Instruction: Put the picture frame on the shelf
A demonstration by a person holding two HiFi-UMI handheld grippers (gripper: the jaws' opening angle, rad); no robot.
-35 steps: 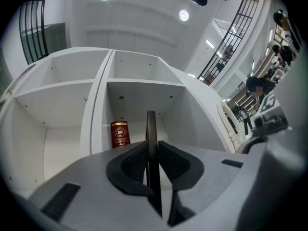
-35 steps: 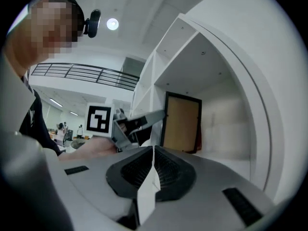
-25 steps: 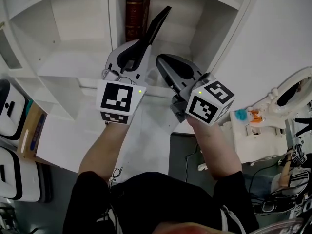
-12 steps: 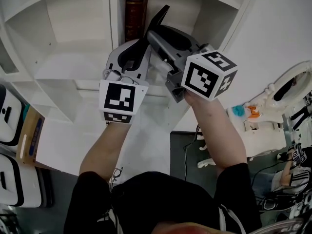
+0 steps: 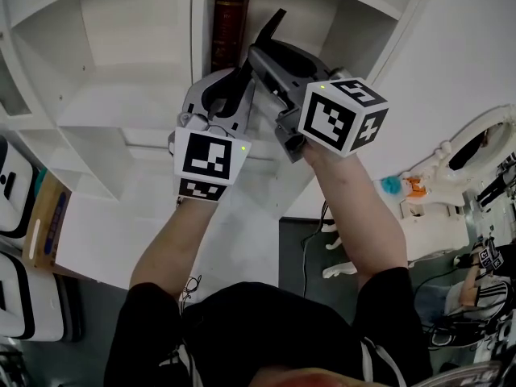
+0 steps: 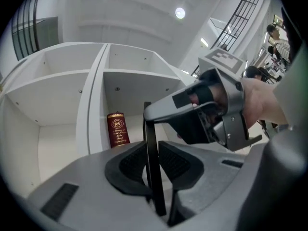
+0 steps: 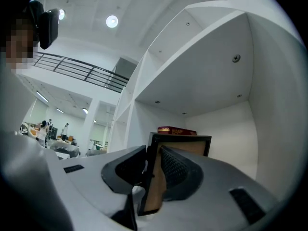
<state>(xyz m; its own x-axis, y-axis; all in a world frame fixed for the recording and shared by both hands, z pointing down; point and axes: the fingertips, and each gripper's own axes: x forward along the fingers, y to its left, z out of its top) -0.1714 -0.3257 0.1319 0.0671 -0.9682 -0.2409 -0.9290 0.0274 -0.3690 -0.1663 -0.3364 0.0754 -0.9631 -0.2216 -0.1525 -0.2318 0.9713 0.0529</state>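
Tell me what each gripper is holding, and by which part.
Left gripper clamps the picture frame by its thin near edge. Right gripper's jaws, just opening, straddle the frame without pressing it.

The head view looked steeply down from above the person's forearms, close over the left claw [image 5: 236,77] and right claw [image 5: 263,55], into the white wooden shelf unit [image 5: 121,111]. The left claw view rode on its claw [image 6: 153,163] and faced slightly upward along the jaws into one compartment [image 6: 91,109], near enough for the claw body to fill its lower half. The right claw view [image 7: 151,170] faced the same compartment [image 7: 202,81] but rolled sideways, along jaws that had just been opening astride the thin black picture frame [image 7: 180,138]. All three views shared that frame [image 5: 271,26] [image 6: 152,148] and the dark red hardback book [image 5: 229,27] [image 6: 117,129] [image 7: 175,130]; the left claw view also caught the right claw [image 6: 202,114].
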